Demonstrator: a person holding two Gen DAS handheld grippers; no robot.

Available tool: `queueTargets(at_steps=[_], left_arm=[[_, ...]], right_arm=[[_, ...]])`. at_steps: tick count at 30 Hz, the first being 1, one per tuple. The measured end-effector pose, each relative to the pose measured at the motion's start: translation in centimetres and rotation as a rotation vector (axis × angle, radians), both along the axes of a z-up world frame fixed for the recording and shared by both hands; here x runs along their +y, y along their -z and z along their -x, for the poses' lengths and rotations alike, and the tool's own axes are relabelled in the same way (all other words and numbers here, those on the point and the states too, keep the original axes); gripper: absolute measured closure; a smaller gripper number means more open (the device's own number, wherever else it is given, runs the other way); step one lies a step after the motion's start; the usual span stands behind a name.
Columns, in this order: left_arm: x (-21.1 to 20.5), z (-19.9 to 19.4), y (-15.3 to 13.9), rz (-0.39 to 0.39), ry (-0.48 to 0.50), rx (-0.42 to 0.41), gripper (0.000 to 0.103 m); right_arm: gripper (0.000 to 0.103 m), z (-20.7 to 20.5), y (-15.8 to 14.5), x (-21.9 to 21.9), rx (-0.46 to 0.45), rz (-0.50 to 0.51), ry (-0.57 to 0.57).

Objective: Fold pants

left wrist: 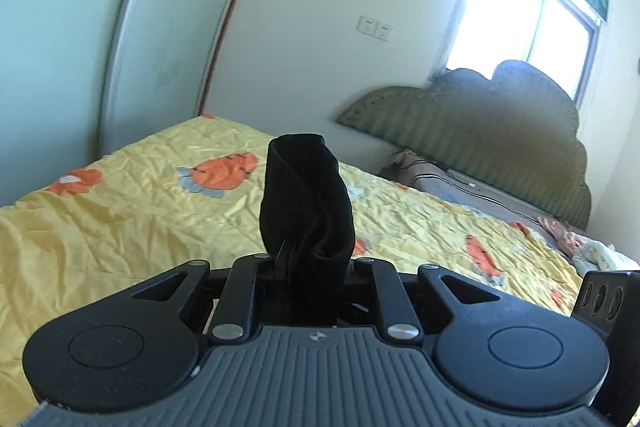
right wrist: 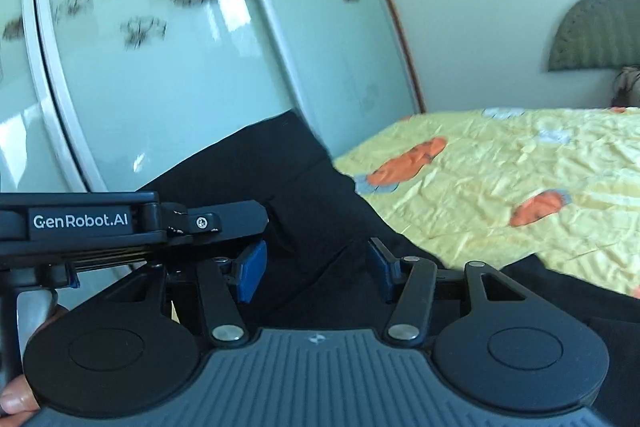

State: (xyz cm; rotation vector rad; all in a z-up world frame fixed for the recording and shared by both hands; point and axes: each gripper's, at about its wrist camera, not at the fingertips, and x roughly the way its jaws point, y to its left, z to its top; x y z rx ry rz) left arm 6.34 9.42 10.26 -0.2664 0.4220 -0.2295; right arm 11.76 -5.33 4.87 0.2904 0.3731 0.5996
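In the left wrist view, the left hand-held gripper (left wrist: 308,263) has its fingers drawn together on a bunched fold of the black pants (left wrist: 306,203), and the pinched cloth stands up in a twisted roll straight ahead of the fingertips. To the left of it and beyond runs the pale green sliding wardrobe door (left wrist: 60,47) with flower decals. Under and ahead of the gripper spreads the yellow quilt (left wrist: 132,211) with orange patches, covering the bed. Ahead to the right stands the green padded headboard (left wrist: 500,135) against the wall, with a bright window (left wrist: 520,19) above it. At the far right edge a black block of the other gripper (left wrist: 604,303) shows.

In the right wrist view, the left gripper's body crosses the left side, just ahead of the right one's left finger. The right hand-held gripper (right wrist: 316,273) stands wide apart, its blue pads (right wrist: 252,271) holding nothing. The pants (right wrist: 304,227) lie between and beyond the fingers, extending up toward the wardrobe door (right wrist: 160,47) and rightward under the gripper. Whether the pads touch the cloth cannot be told. The quilt (right wrist: 500,179) lies ahead to the right.
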Motion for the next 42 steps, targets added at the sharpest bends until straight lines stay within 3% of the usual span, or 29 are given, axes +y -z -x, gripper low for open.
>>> queueTargets(at_steps=[7, 16, 29, 32, 33, 36, 40, 42], left_arm=[[-9.6, 0.4, 0.7, -0.020, 0.210, 0.020, 0.086], [-20.8, 0.2, 5.2, -0.108, 0.401, 0.077, 0.087], [-28.3, 0.5, 9.0, -0.205, 0.534, 0.095, 0.086], [-29.1, 0.0, 10.6, -0.212, 0.584, 0.144, 0.079], [-29.1, 0.0, 10.8, -0.197, 0.605, 0.158, 0.072], [-28.2, 0.2, 10.5, -0.125, 0.667, 0.187, 0.063], [-25.9, 1.1, 8.7, -0.065, 0.676, 0.131, 0.037], [-24.1, 1.3, 7.8, -0.059, 0.630, 0.096, 0.034]], right_arm=[[0.049, 5.4, -0.3, -10.8, -0.009, -0.101, 0.167], [0.049, 8.9, 3.9, -20.8, 0.076, -0.092, 0.392], [0.049, 10.8, 7.4, -26.3, 0.151, -0.039, 0.563], [0.049, 10.7, 8.1, -26.6, 0.211, 0.025, 0.593], [0.048, 10.7, 8.3, -26.7, 0.230, 0.049, 0.596], [0.048, 11.9, 8.8, -27.4, 0.244, 0.094, 0.623], [0.048, 13.9, 8.3, -30.0, 0.235, 0.100, 0.792], [0.047, 14.7, 7.3, -30.7, 0.193, 0.079, 0.841]])
